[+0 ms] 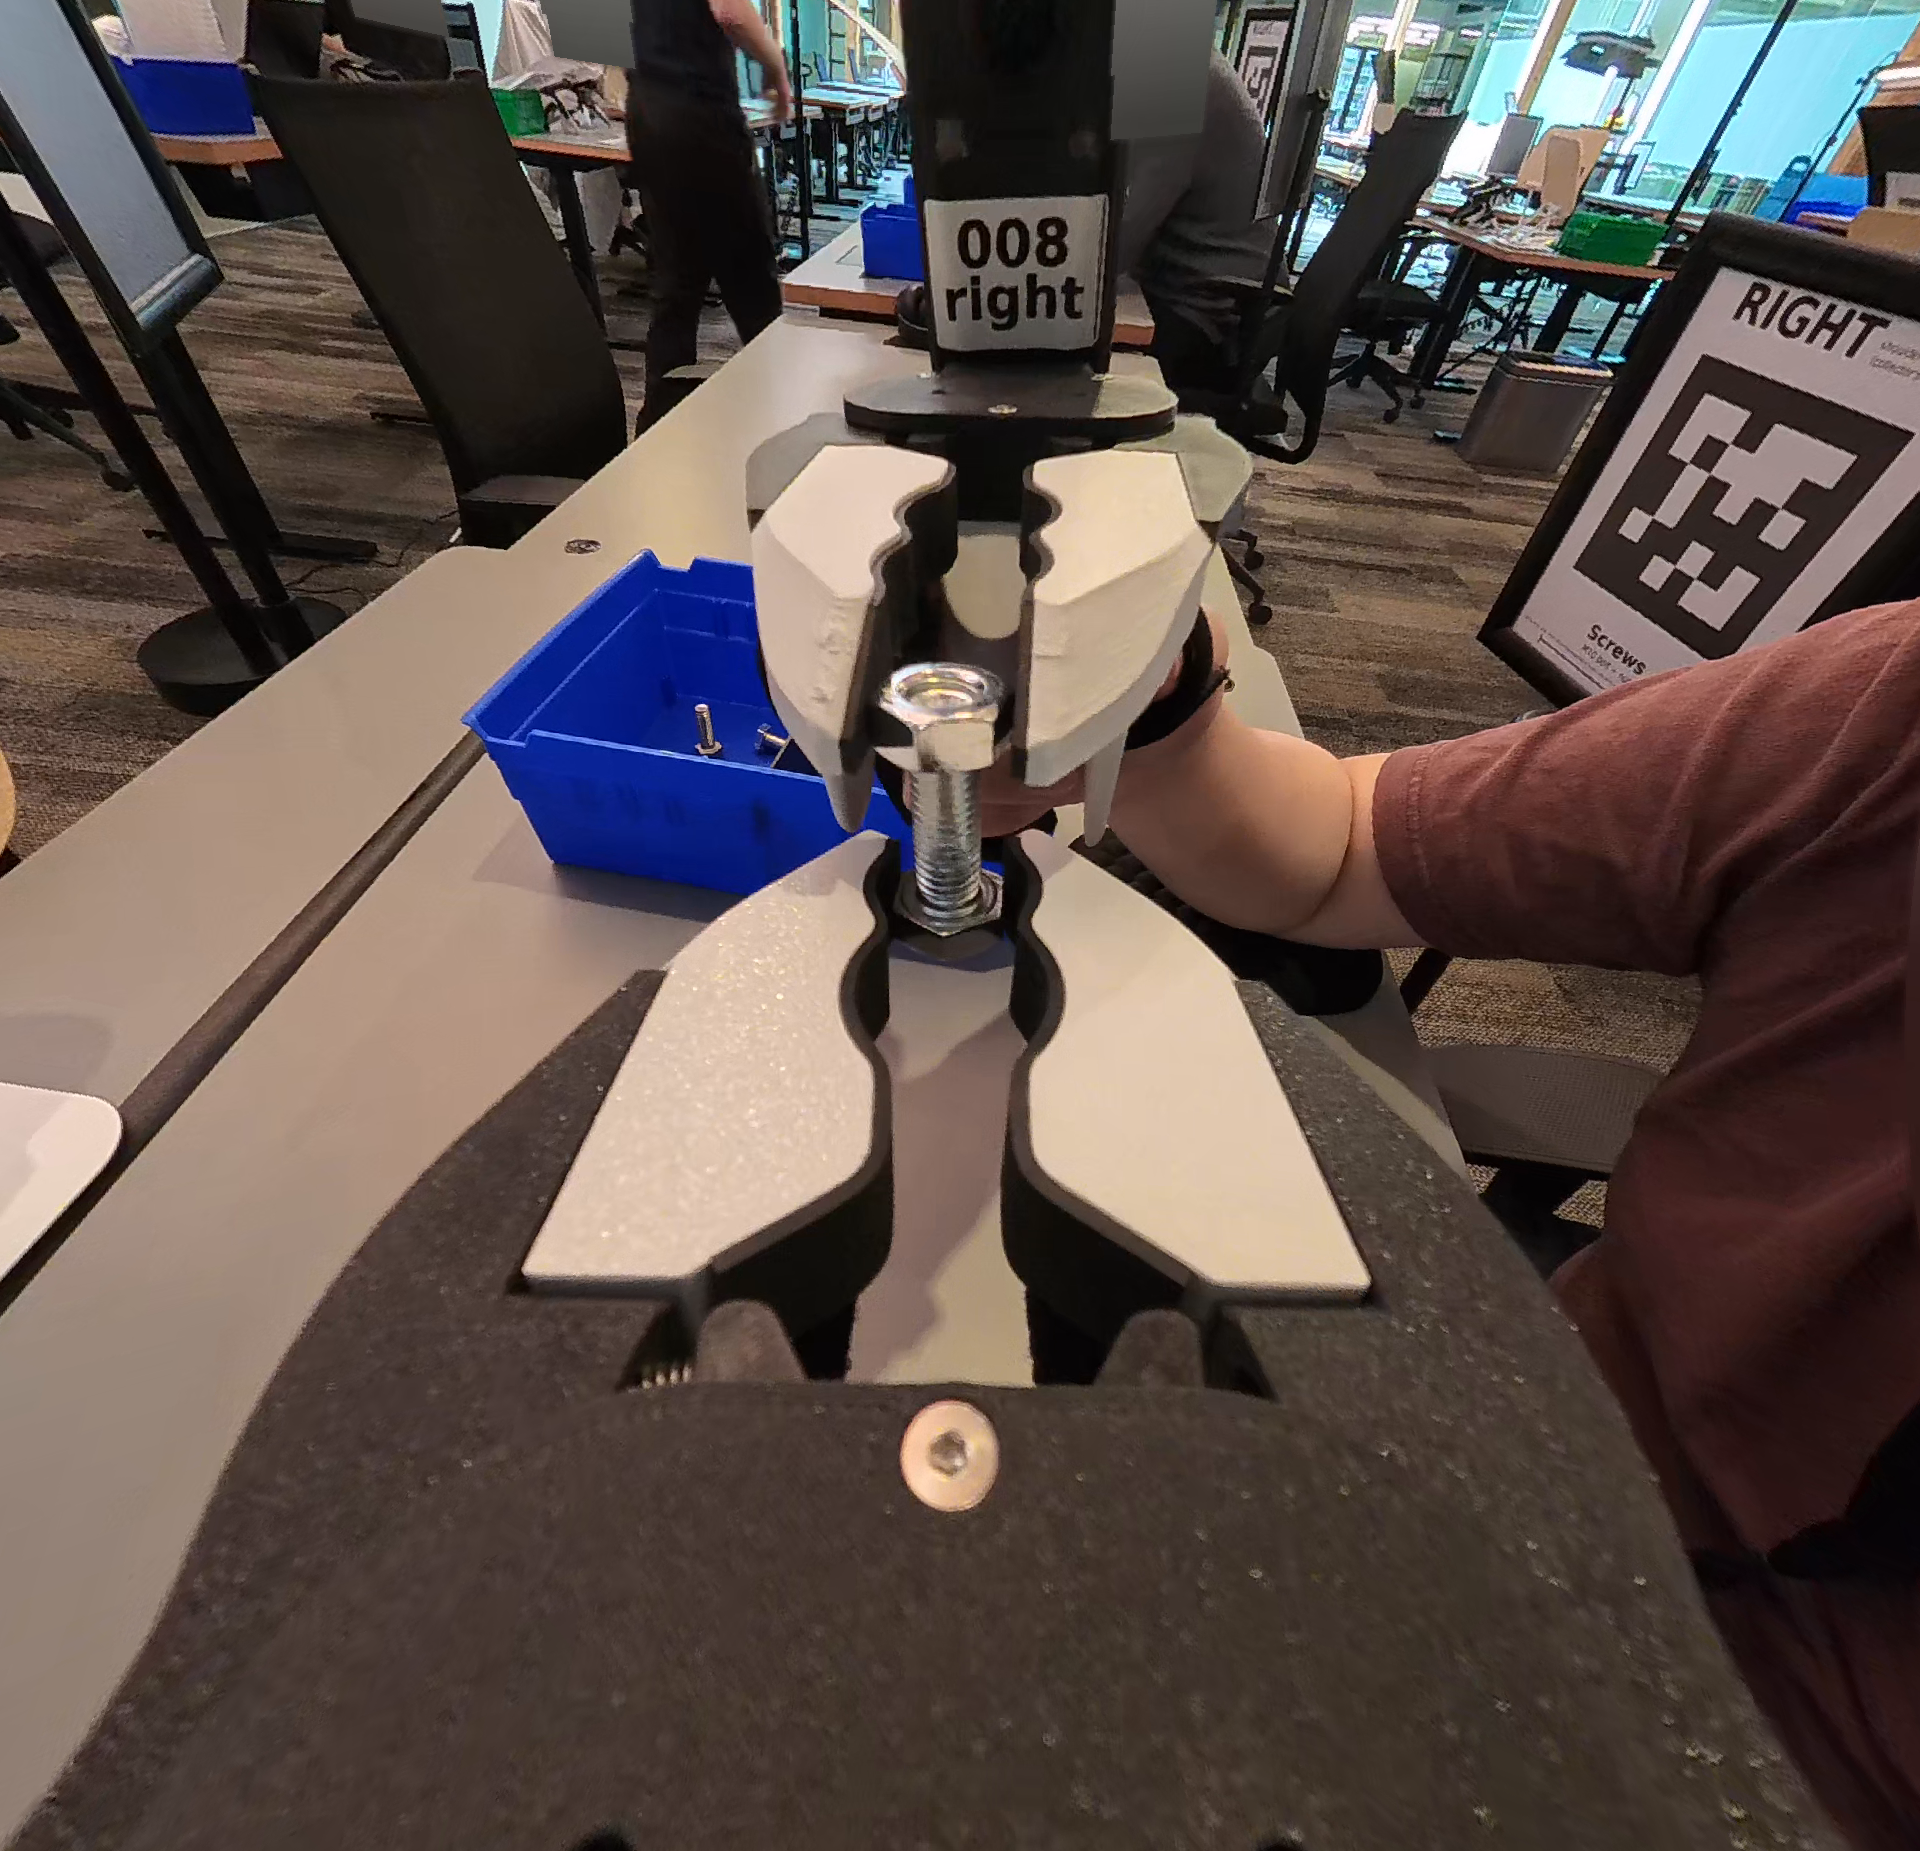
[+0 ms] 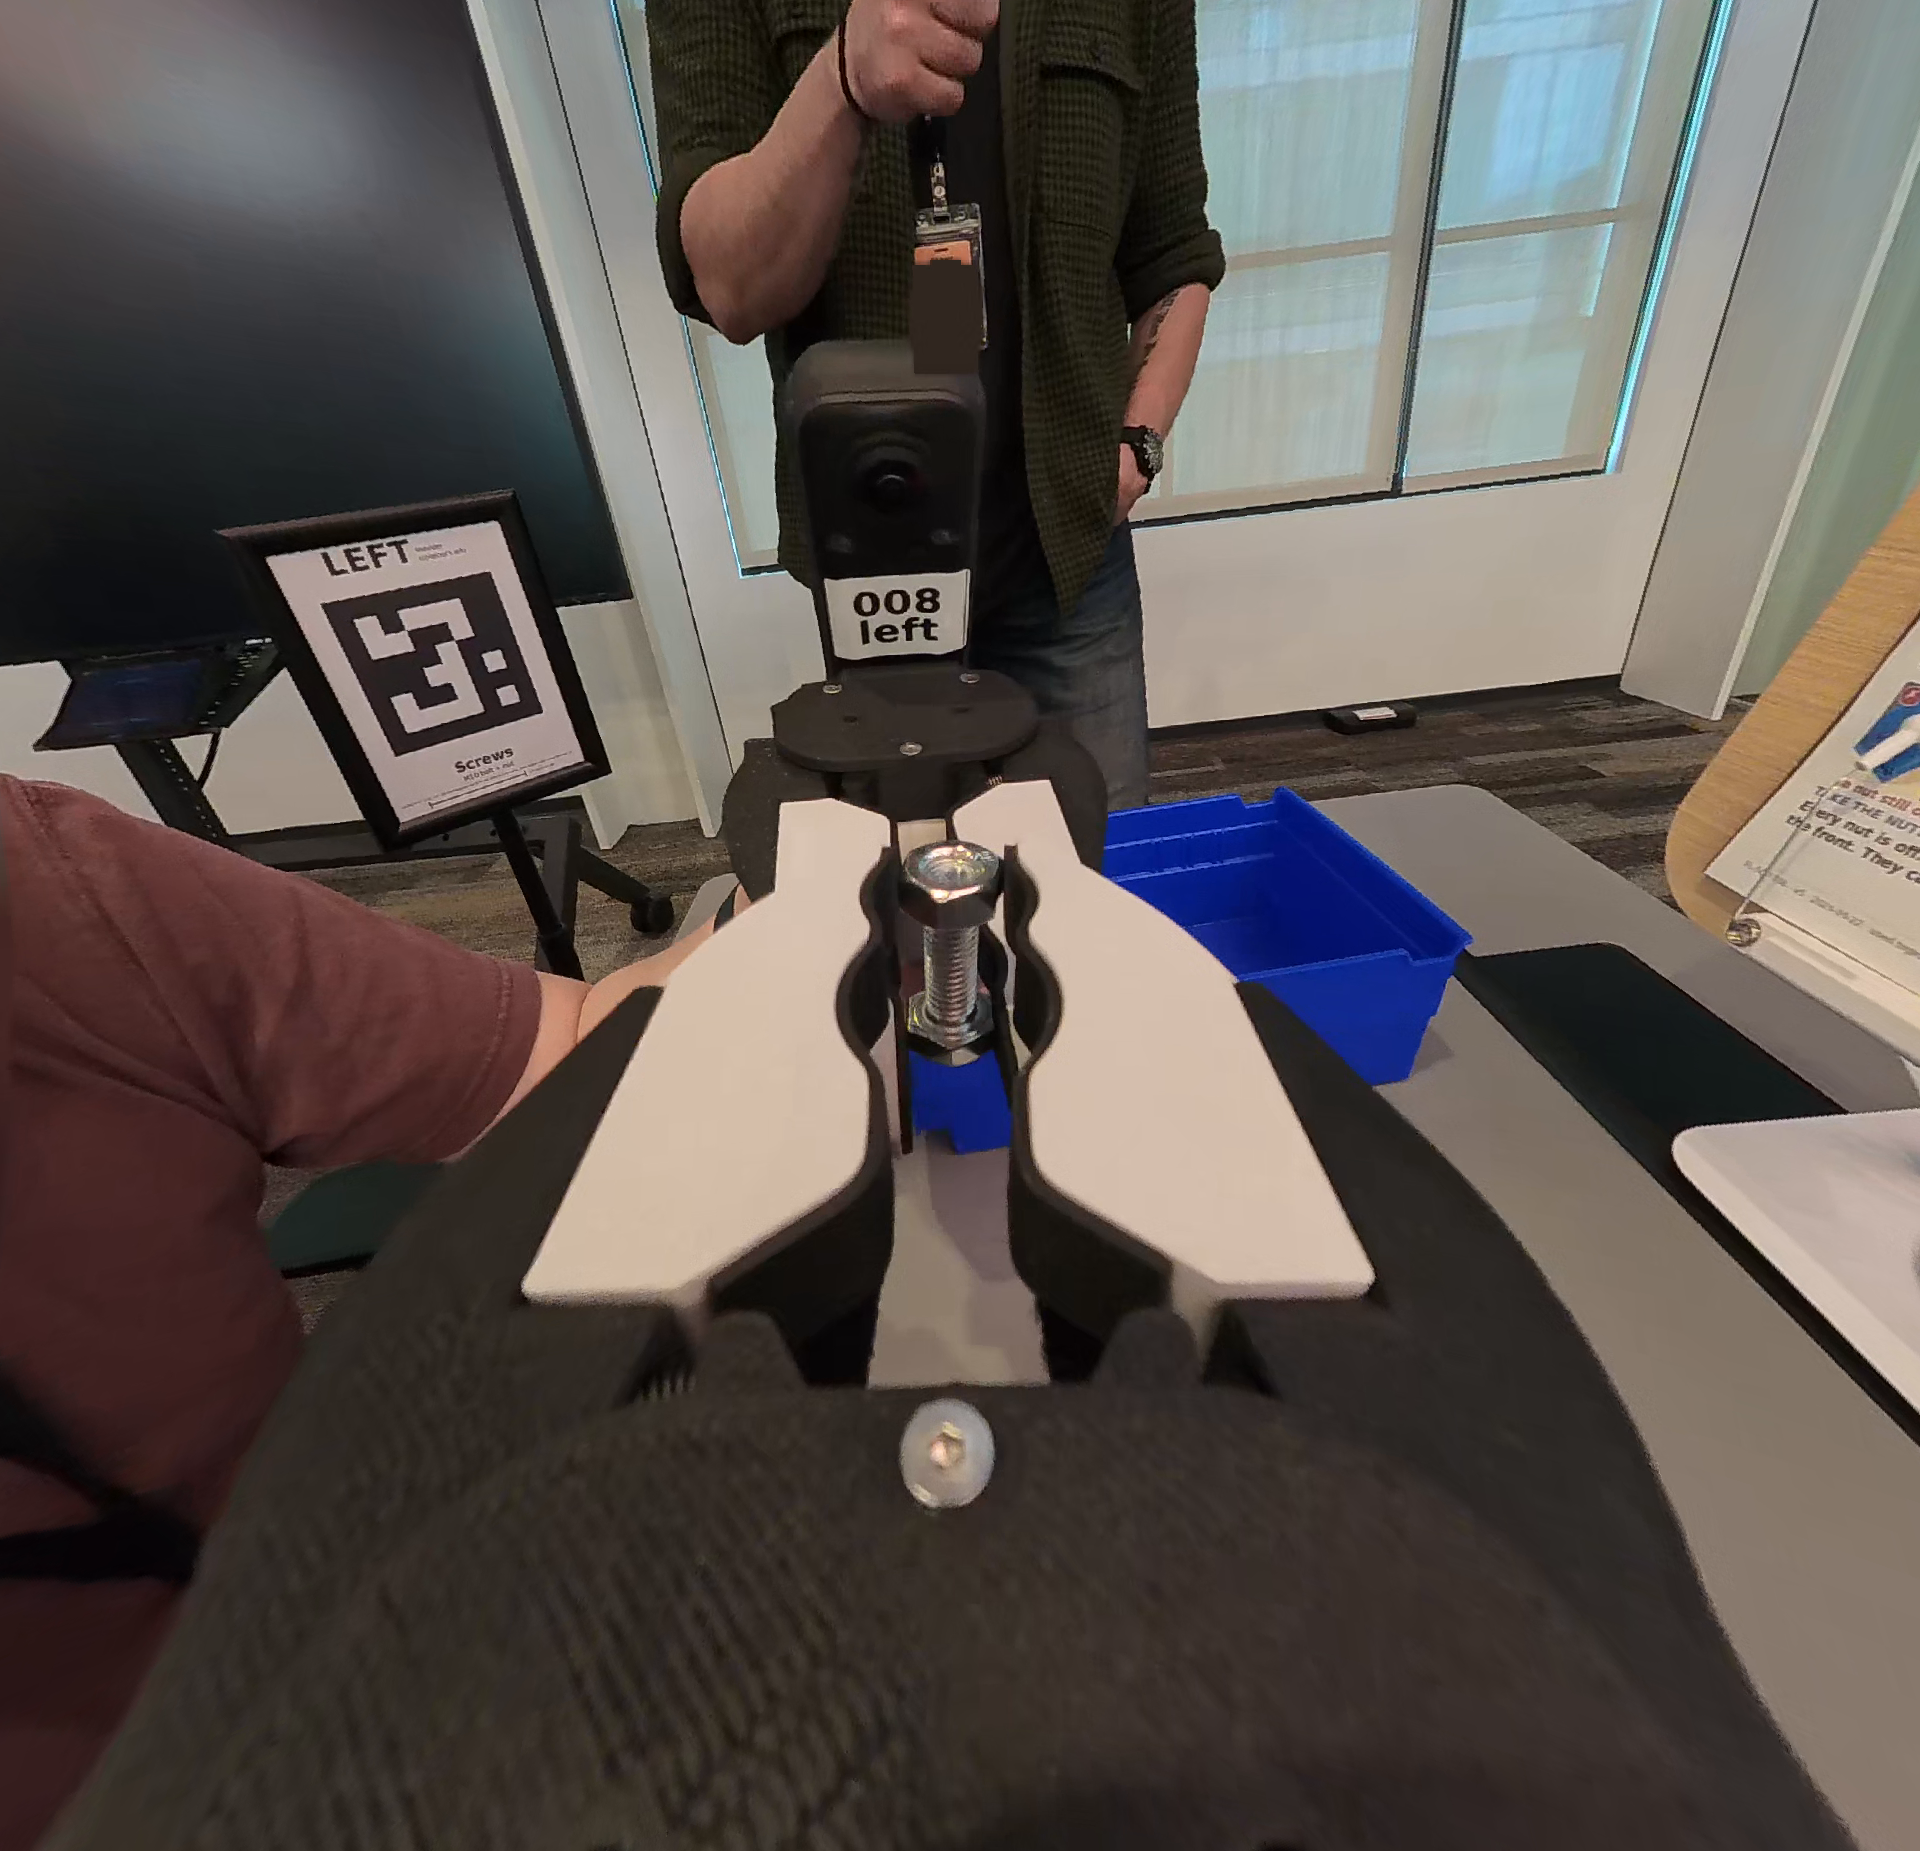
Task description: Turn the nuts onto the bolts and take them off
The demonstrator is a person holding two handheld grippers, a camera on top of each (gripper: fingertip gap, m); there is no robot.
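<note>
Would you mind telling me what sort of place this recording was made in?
Probably an open-plan office or lab: rows of wooden-topped desks, black mesh office chairs, patterned carpet floor and framed black-and-white marker signs on stands.

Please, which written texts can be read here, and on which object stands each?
I quote no writing; it stands on:
White label, right gripper.
Second white label, left gripper.
Framed marker sign; second framed sign.
Instruction sheet, partly cut off.
Badge, too small to read.

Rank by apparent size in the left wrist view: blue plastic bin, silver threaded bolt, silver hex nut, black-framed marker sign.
1. black-framed marker sign and blue plastic bin: close, both partly cut off or covered, so unranked.
2. silver threaded bolt.
3. silver hex nut, smallest, partly hidden.
</note>
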